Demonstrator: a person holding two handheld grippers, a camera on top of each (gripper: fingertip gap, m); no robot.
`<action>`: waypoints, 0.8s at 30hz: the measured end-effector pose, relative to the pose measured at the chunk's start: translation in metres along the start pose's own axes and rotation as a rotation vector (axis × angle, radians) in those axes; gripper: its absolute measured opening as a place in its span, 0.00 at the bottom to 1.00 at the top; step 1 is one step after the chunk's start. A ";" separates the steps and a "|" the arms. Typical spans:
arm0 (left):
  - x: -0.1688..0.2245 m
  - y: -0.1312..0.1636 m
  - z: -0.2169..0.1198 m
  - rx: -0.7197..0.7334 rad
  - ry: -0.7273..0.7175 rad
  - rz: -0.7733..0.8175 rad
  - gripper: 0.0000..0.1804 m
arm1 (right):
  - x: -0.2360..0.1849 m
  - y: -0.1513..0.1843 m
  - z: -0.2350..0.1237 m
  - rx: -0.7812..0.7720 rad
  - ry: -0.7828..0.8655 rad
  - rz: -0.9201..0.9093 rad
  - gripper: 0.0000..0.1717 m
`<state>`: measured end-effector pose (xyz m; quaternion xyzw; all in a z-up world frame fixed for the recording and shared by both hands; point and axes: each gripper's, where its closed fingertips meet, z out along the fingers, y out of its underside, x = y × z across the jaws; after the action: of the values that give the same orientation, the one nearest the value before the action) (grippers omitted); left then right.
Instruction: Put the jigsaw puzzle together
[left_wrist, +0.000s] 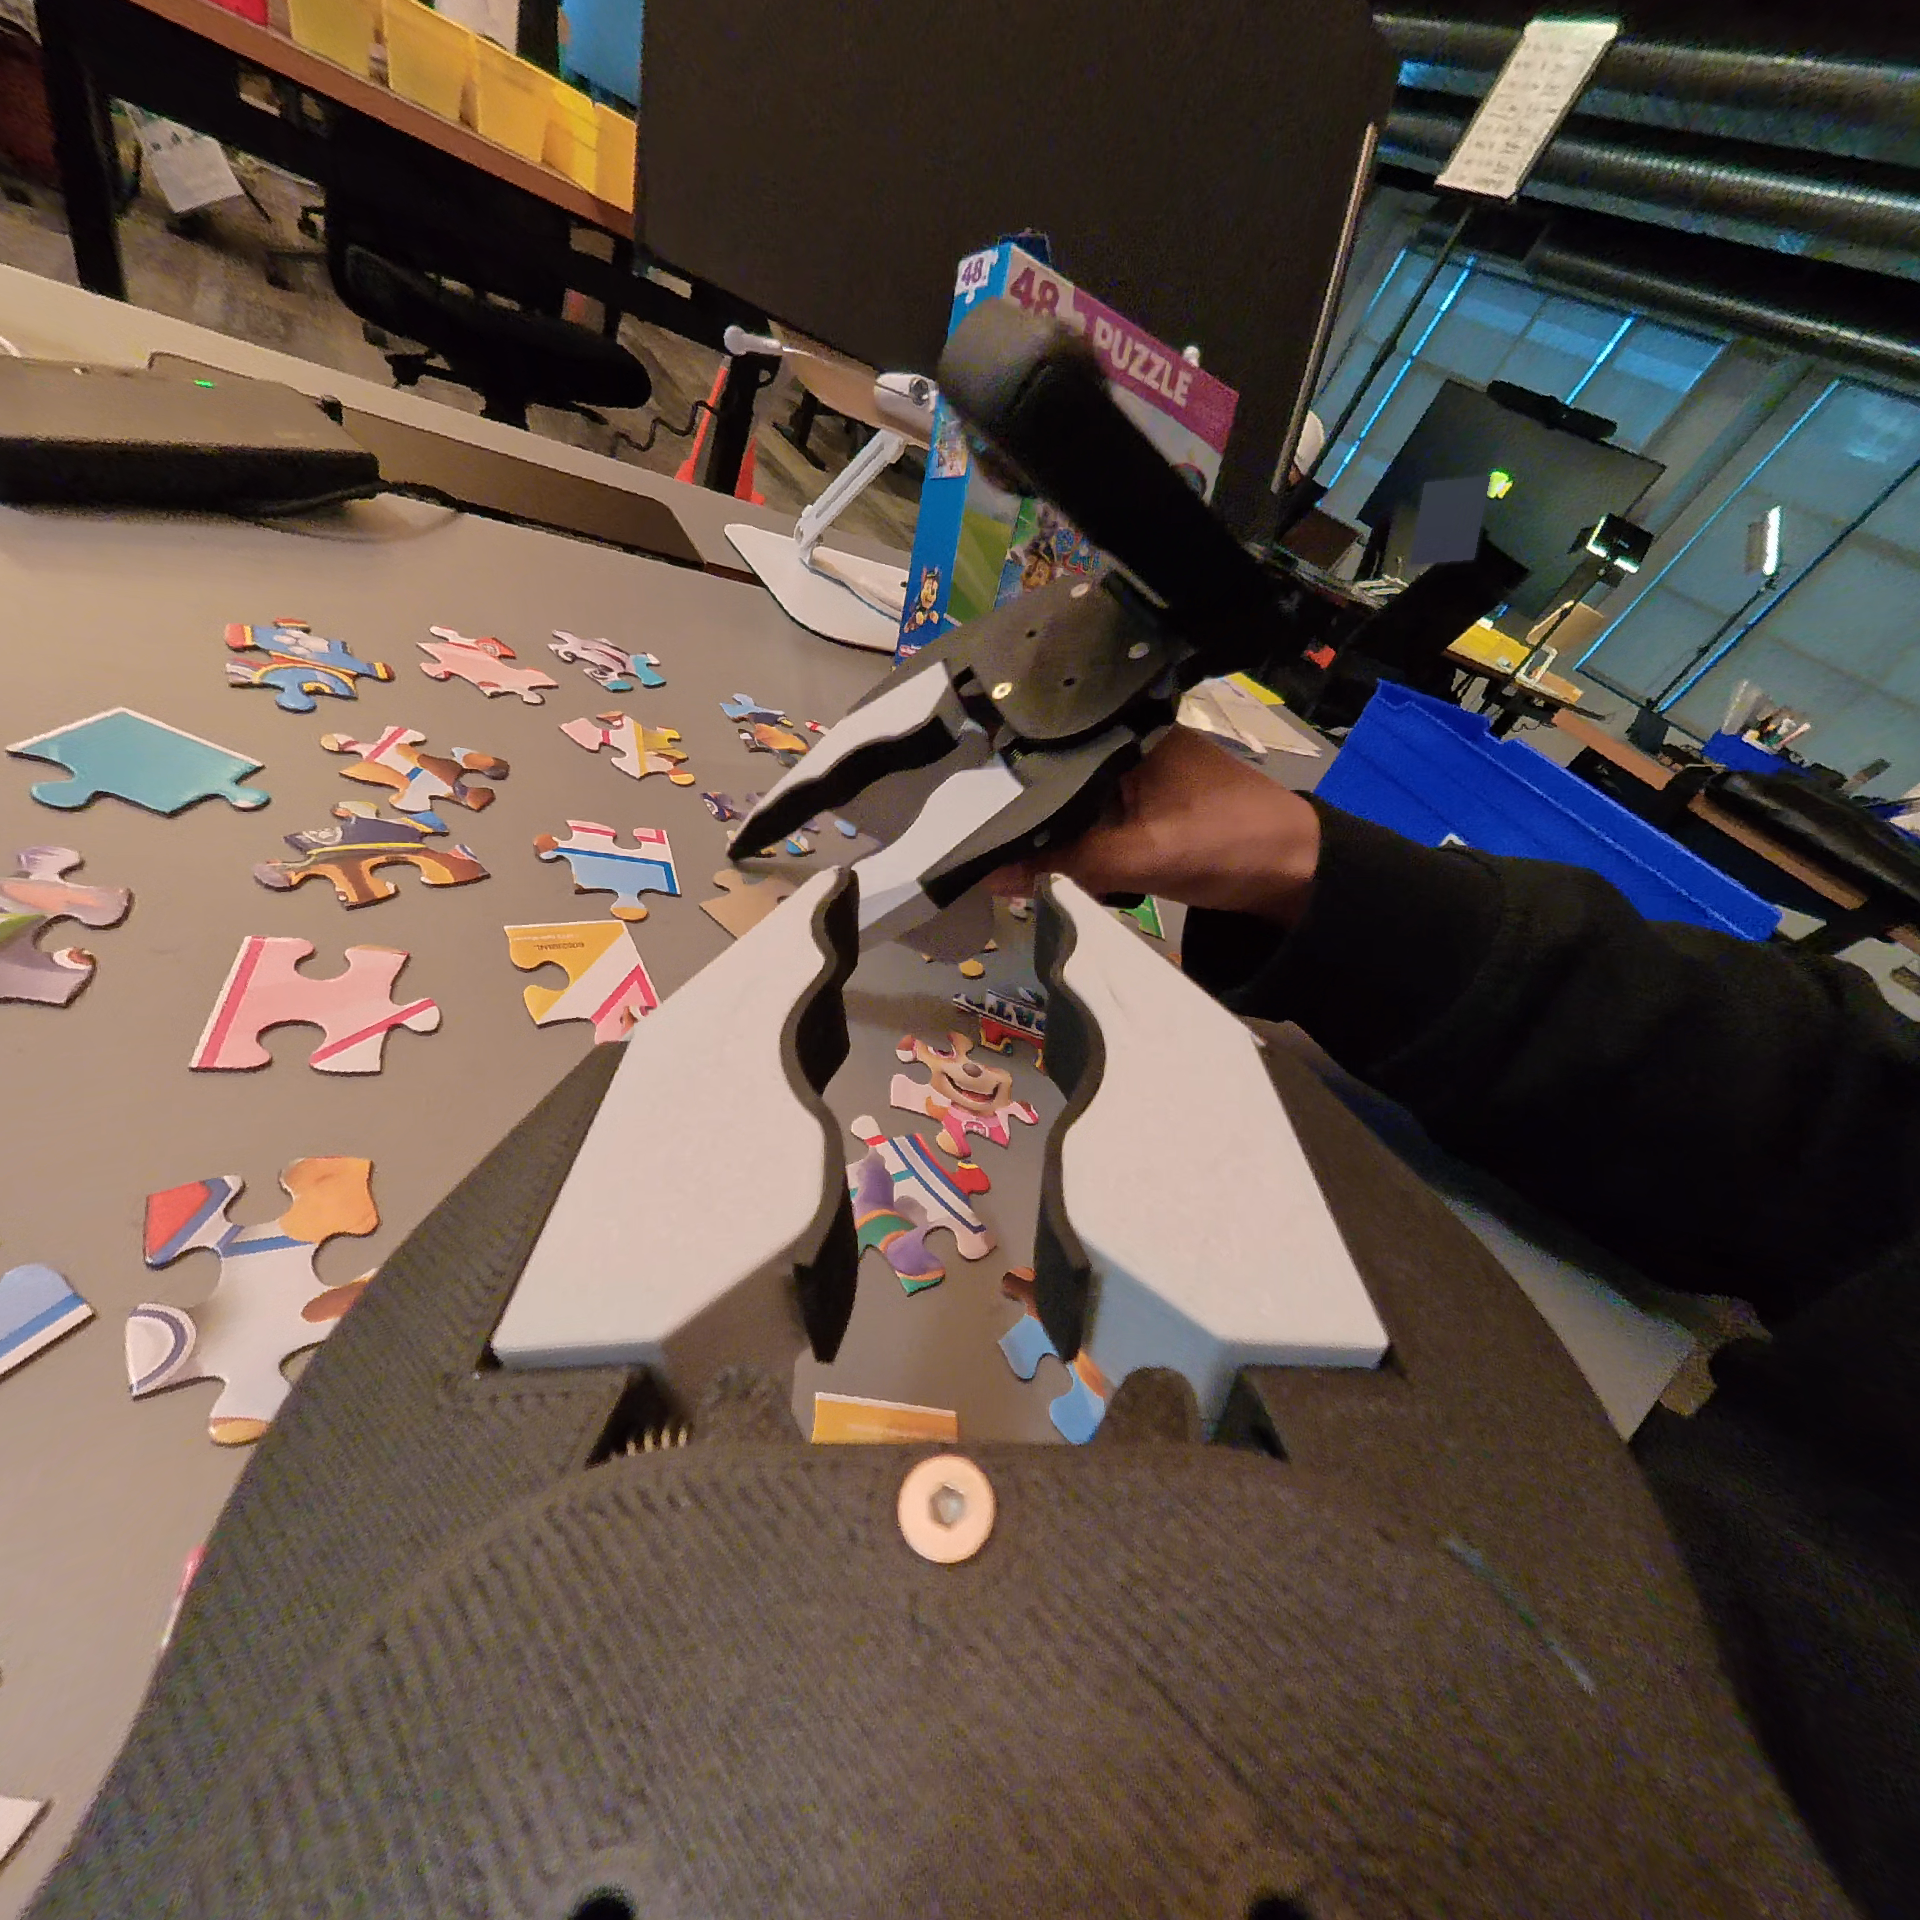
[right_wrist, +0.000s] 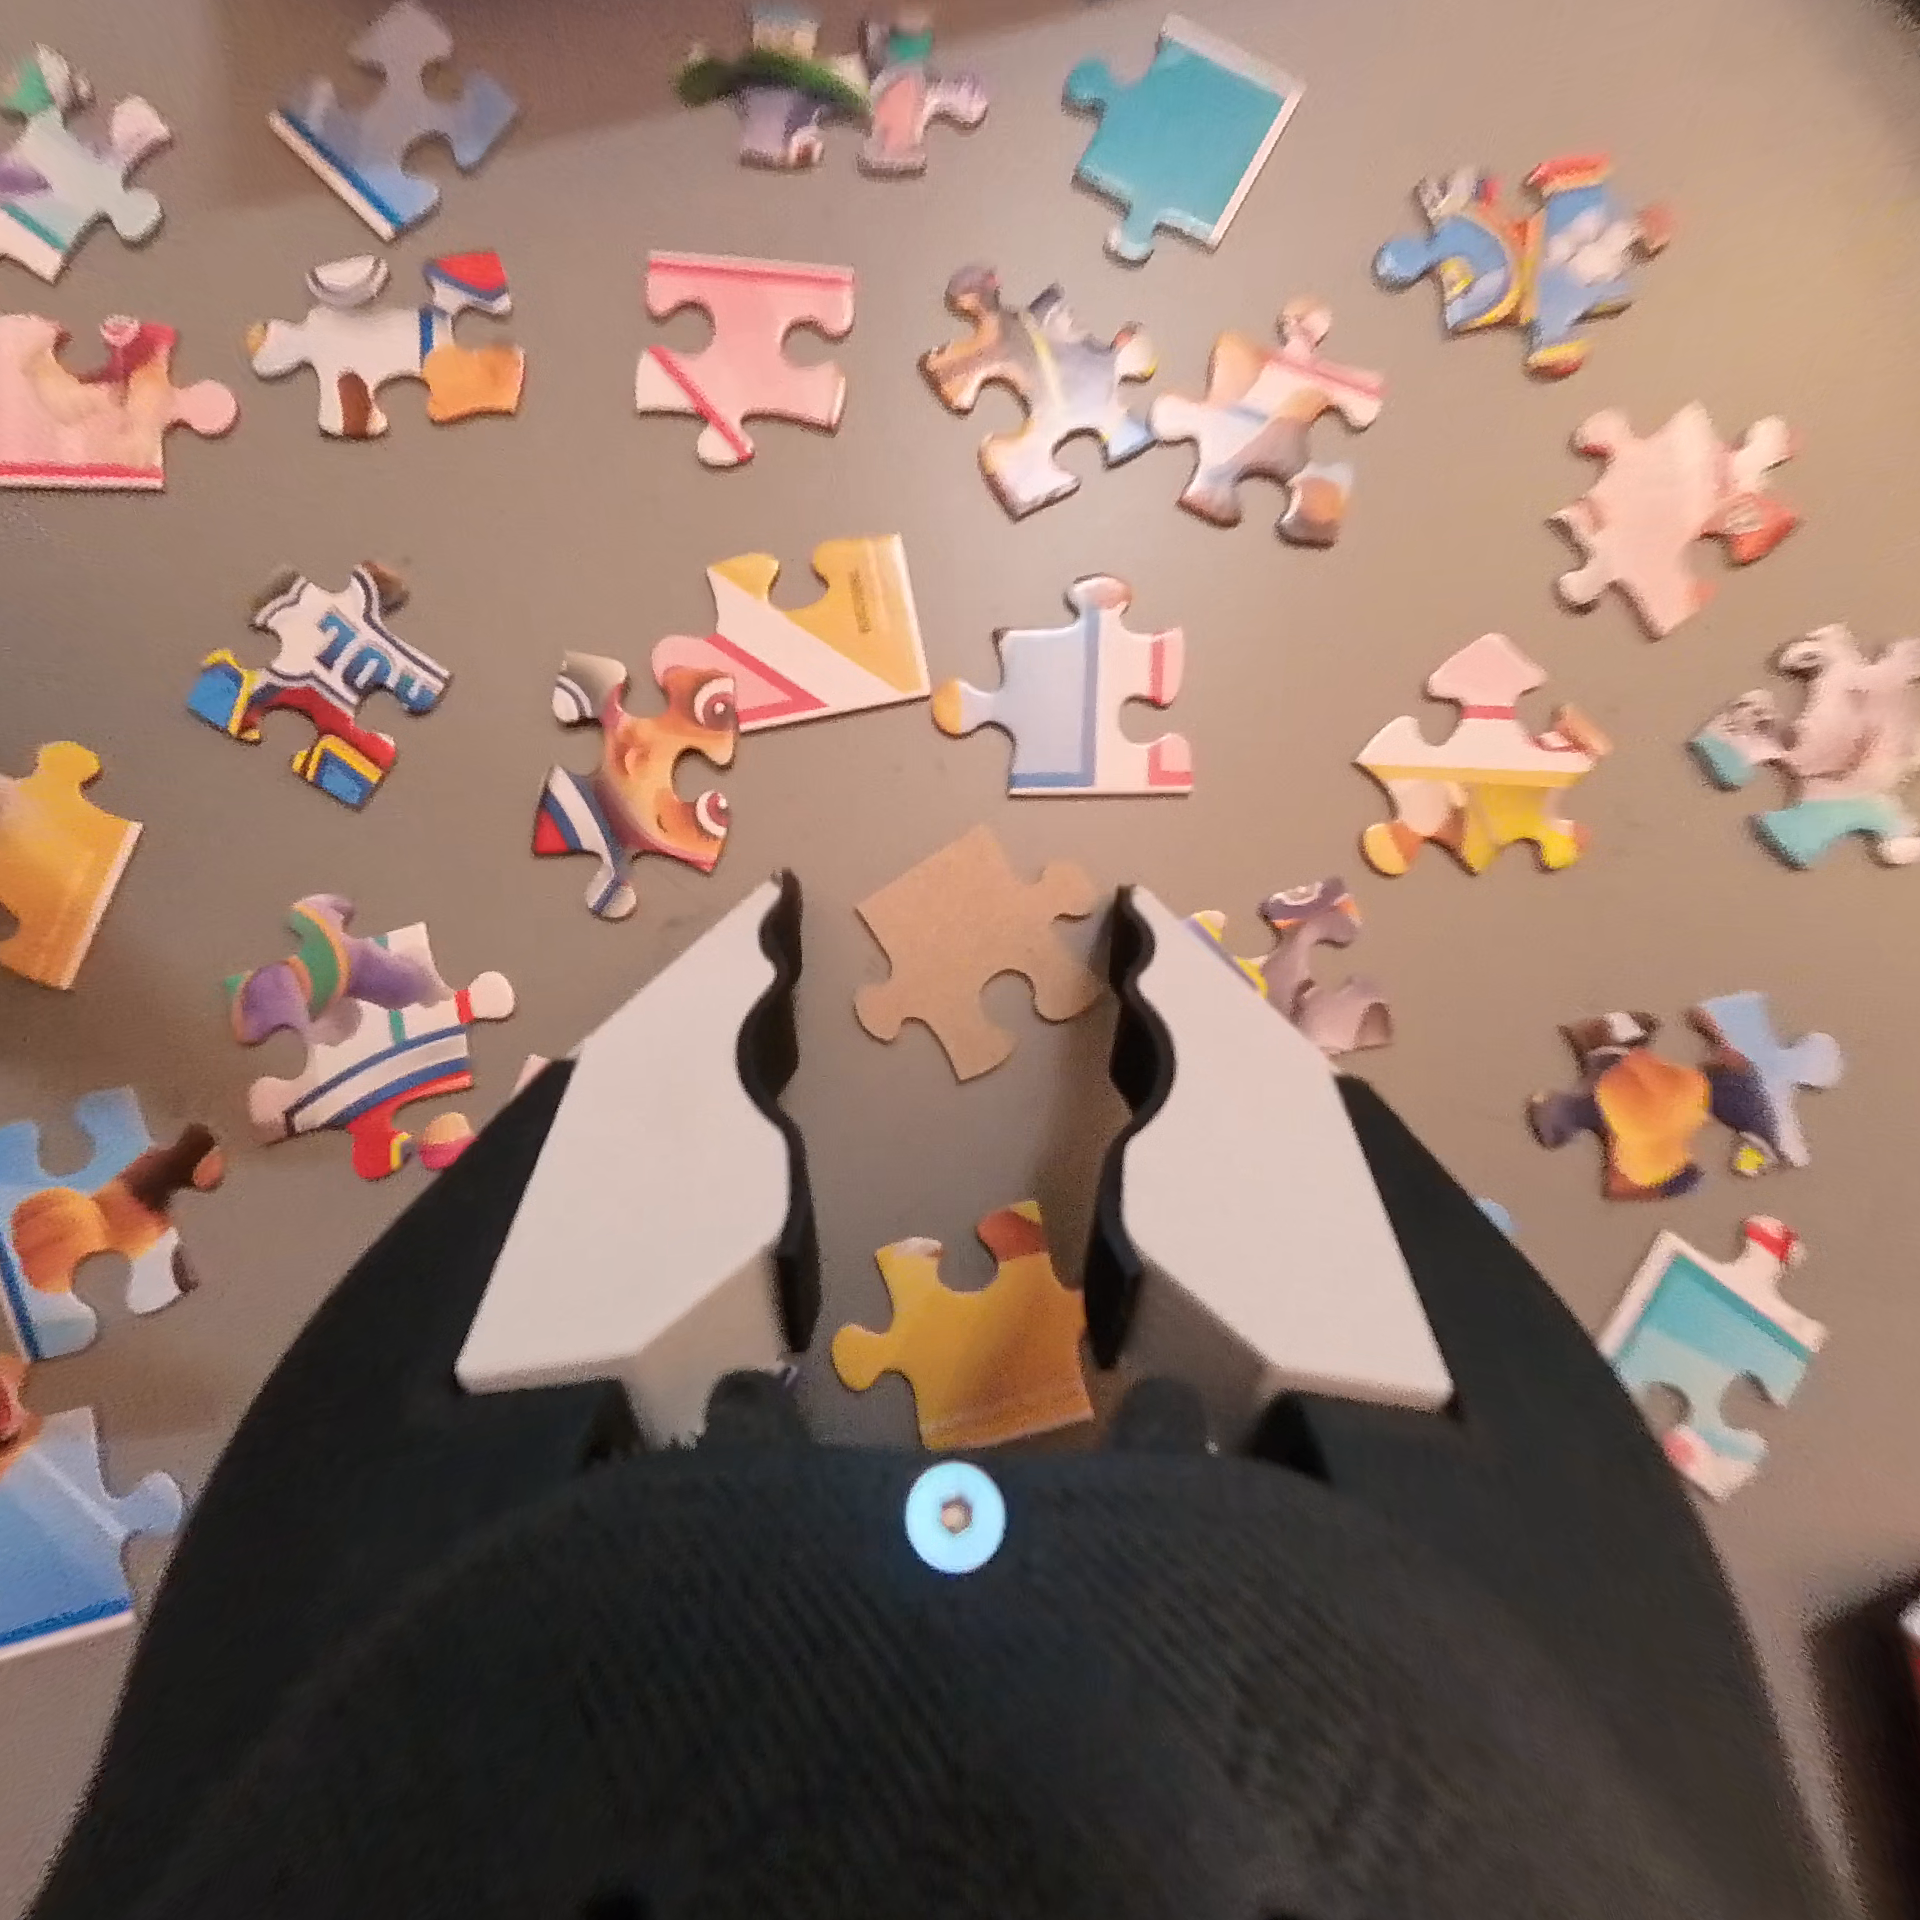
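Many colourful puzzle pieces lie picture-up on the grey table (right_wrist: 883, 821). One brown piece (right_wrist: 971, 945) lies cardboard side up. My right gripper (right_wrist: 956, 899) is open and hovers over it. The piece lies flat on the table between the two fingers, and neither pad presses on it. In the left wrist view the right gripper (left_wrist: 805, 868) shows held by a hand (left_wrist: 1174, 821), jaws apart, tips just over the brown piece (left_wrist: 743, 899). My left gripper (left_wrist: 948, 904) is open and empty, close behind the right one, above a piece with a cartoon pup (left_wrist: 961, 1091).
A puzzle box (left_wrist: 1049, 416) stands upright at the table's far side, before a black panel (left_wrist: 987, 156). A white stand (left_wrist: 831, 540) and a flat dark device (left_wrist: 156, 436) lie at the back. A blue bin (left_wrist: 1507, 790) is at the right. A dark sleeve (left_wrist: 1558, 1039) crosses the right side.
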<state>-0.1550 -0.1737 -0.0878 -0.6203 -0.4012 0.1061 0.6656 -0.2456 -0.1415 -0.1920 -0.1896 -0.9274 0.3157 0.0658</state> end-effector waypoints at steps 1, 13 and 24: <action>0.000 -0.001 -0.001 0.003 -0.003 0.002 0.17 | -0.001 -0.002 0.001 0.014 -0.016 0.015 0.34; -0.003 0.000 -0.001 0.007 0.000 -0.014 0.17 | -0.012 -0.003 -0.012 0.054 -0.035 0.049 0.15; 0.006 0.008 0.007 -0.028 0.058 -0.037 0.23 | -0.050 -0.057 -0.085 0.466 -0.351 0.241 0.15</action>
<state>-0.1530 -0.1632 -0.0936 -0.6246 -0.3946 0.0700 0.6703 -0.1965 -0.1550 -0.0899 -0.2206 -0.7981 0.5533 -0.0913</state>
